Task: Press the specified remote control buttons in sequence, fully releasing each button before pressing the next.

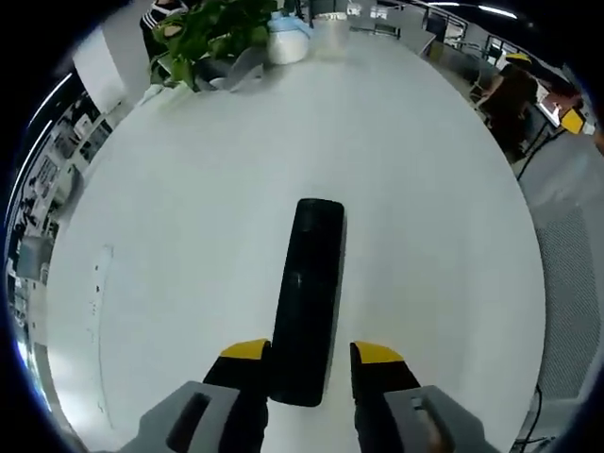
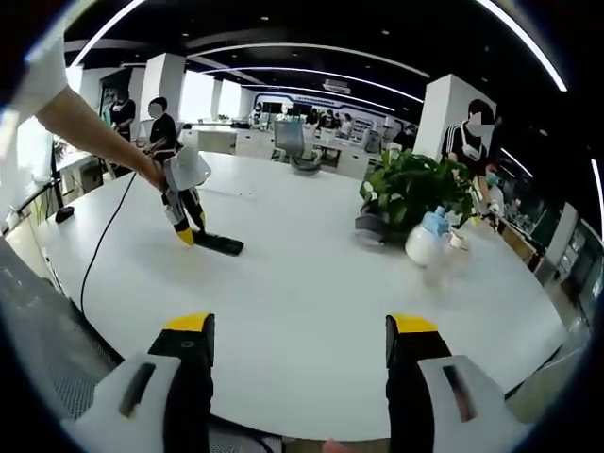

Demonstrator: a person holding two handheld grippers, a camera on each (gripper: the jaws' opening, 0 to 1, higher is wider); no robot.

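A black remote (image 1: 307,293) lies lengthwise on the white table (image 1: 170,226), its near end between the yellow-tipped jaws of my left gripper (image 1: 311,354). The left jaw sits against the remote's side and a narrow gap shows on the right, so this gripper is open around it. In the right gripper view the same remote (image 2: 219,245) lies far off to the left, with the left gripper (image 2: 184,215) tilted down onto its end in a person's hand. My right gripper (image 2: 297,326) hovers near the table's edge, jaws wide open, holding nothing.
A potted green plant (image 2: 415,189) and a white spray bottle (image 2: 429,236) stand on the table to the right. The same plant (image 1: 212,33) sits at the far end in the left gripper view. A black cable (image 2: 104,245) trails over the left edge. People stand in the office behind.
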